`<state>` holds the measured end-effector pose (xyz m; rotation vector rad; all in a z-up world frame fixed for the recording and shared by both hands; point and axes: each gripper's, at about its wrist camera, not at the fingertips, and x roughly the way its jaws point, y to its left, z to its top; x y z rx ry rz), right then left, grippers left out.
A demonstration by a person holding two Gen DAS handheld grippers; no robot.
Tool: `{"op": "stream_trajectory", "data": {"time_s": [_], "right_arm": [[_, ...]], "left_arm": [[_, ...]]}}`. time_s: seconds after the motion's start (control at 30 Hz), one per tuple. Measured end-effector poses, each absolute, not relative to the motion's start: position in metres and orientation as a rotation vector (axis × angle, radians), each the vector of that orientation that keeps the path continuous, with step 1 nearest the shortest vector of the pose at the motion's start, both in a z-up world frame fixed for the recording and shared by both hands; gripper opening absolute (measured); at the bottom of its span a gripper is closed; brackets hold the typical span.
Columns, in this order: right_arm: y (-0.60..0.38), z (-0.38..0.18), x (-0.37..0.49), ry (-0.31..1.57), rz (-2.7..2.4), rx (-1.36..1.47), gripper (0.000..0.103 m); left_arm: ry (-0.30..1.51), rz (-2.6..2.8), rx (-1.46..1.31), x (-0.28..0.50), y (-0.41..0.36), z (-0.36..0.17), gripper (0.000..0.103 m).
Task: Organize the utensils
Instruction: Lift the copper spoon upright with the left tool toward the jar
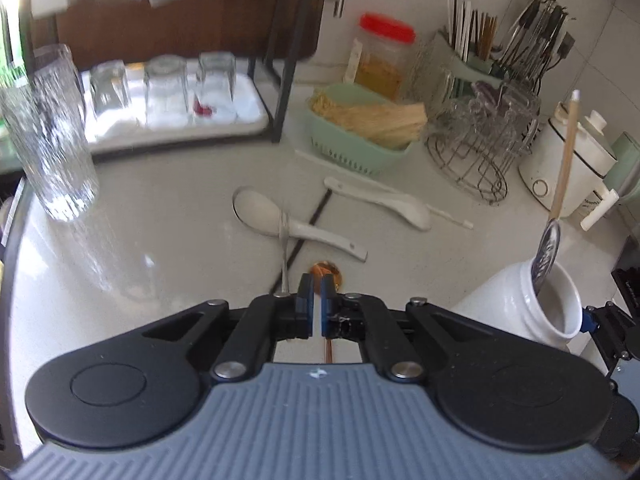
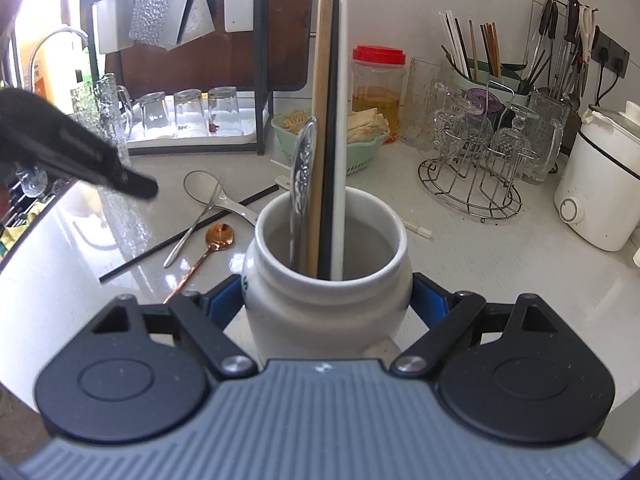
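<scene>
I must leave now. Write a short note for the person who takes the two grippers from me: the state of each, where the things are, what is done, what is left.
Left gripper: jaws shut above the copper spoon; whether it grips the spoon I cannot tell.
Right gripper: jaws shut on the white jar, which stands on the counter.
Done: a silver spoon and three chopsticks, wooden, black and white, stand in the jar.
Left on the counter: the copper spoon, a fork, a black chopstick, two white spoons and a white chopstick.
</scene>
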<state>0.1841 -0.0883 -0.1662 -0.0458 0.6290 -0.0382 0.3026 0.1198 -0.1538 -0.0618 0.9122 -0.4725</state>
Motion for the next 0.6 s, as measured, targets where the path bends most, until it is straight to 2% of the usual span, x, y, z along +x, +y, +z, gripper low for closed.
{"op": "stream_trajectory", "data": {"time_s": [0.13, 0.2, 0.37, 0.5, 0.6], "right_arm": [[-0.087, -0.165, 0.186, 0.636, -0.044, -0.044, 0.09], [-0.087, -0.165, 0.187, 0.641, -0.048, -0.042, 0.09], [-0.086, -0.165, 0.188, 0.645, -0.053, -0.038, 0.09], [-0.086, -0.164, 0.189, 0.651, -0.059, -0.032, 0.09], [-0.086, -0.165, 0.188, 0.65, -0.063, -0.03, 0.09]], "left_arm": [[0.946, -0.499, -0.014, 0.311, 0.107, -0.171, 0.009], [0.966, -0.504, -0.012, 0.316, 0.1, -0.18, 0.023], [0.983, -0.51, 0.014, 0.327, 0.081, -0.199, 0.028], [0.962, -0.473, 0.061, 0.334, 0.069, -0.205, 0.045], [0.944, -0.461, 0.089, 0.338, 0.063, -0.207, 0.046]]}}
